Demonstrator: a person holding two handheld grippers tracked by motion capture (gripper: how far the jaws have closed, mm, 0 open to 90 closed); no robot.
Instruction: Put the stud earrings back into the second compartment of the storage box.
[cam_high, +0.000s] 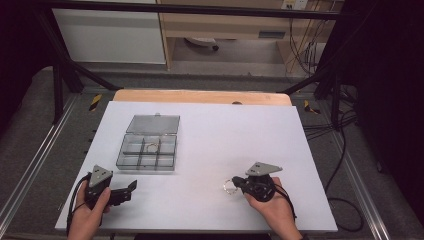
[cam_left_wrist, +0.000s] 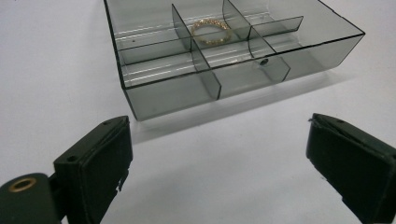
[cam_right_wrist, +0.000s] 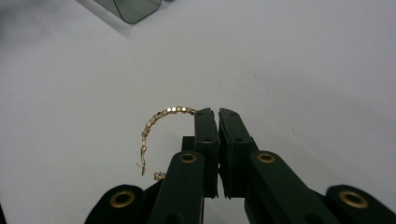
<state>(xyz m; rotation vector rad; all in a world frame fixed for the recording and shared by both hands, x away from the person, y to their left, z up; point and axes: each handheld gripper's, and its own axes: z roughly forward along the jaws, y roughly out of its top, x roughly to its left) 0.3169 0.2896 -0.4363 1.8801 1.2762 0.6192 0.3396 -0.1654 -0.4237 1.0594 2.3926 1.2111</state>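
Two grippers rest over a white table (cam_high: 210, 135). At lower right of the high view, the right gripper (cam_right_wrist: 218, 112) has its jaws pressed together, pinching a gold bracelet (cam_right_wrist: 161, 122) that loops out to their left. At lower left, the left gripper (cam_high: 131, 187) has its jaws spread, facing a clear box (cam_left_wrist: 224, 70) holding a second gold ring (cam_left_wrist: 211, 31).
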